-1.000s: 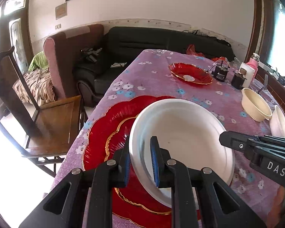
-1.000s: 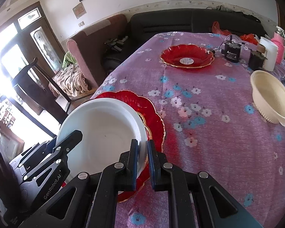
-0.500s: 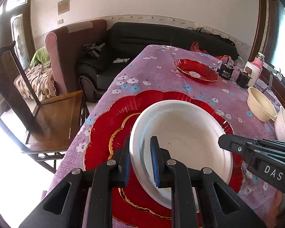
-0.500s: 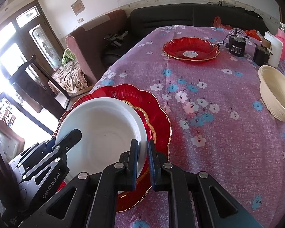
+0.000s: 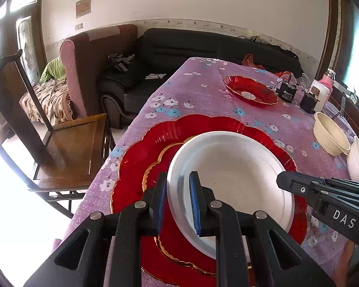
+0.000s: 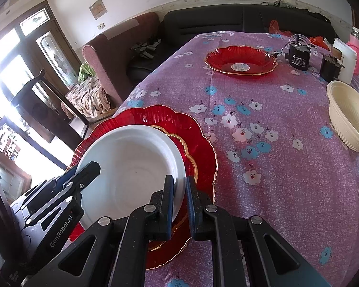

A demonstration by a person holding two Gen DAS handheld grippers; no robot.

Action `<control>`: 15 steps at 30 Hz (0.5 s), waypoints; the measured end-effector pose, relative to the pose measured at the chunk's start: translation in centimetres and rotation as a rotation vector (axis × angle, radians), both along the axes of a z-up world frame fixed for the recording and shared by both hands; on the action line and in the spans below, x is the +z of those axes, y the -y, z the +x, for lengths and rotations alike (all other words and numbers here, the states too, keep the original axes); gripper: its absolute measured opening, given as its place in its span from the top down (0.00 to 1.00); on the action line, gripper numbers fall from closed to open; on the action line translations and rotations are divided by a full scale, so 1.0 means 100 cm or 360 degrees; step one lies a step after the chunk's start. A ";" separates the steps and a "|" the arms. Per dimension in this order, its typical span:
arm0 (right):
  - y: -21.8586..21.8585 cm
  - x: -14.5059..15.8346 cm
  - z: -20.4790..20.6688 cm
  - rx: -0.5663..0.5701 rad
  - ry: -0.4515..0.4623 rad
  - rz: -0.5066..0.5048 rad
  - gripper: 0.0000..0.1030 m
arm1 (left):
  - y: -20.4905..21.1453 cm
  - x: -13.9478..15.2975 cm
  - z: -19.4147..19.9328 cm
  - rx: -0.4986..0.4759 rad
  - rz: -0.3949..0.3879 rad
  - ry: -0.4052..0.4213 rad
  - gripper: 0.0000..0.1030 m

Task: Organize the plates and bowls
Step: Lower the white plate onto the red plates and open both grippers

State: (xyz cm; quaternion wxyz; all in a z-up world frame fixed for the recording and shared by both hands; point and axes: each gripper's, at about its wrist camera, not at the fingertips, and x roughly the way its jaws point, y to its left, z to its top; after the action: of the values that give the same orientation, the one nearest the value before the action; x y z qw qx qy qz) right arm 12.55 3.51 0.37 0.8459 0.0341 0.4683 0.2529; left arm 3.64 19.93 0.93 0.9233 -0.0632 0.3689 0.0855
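Both claws, left claw and right claw, are pinching the white plate's opposite rims over the red platter; uneven release risks it sliding off.

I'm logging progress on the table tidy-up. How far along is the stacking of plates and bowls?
Done: a smaller gold-rimmed red plate sits on the large scalloped red plate. In hand: the left gripper and right gripper both clamp the white round bowl's rim, over that stack. Left: the far red dish, the ribbed cream bowl and the white dish at the right edge.
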 end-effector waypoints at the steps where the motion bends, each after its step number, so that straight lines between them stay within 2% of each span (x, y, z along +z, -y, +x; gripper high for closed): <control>1: 0.001 0.000 0.000 -0.0001 -0.0003 0.0001 0.88 | -0.001 0.000 -0.001 0.0002 -0.0001 -0.0002 0.83; 10: 0.009 0.005 -0.003 -0.0015 -0.0011 0.0045 0.88 | -0.002 0.007 -0.007 0.0025 -0.0005 0.0009 0.80; 15: 0.016 0.009 -0.004 -0.0024 -0.0007 0.0072 0.85 | 0.001 0.013 -0.009 0.0034 0.0018 0.0036 0.70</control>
State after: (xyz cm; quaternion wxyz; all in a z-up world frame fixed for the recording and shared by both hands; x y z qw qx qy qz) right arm 12.12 1.96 1.30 0.8458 0.0572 0.4640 0.2570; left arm 2.72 19.82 2.23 0.9268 -0.0629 0.3574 0.0966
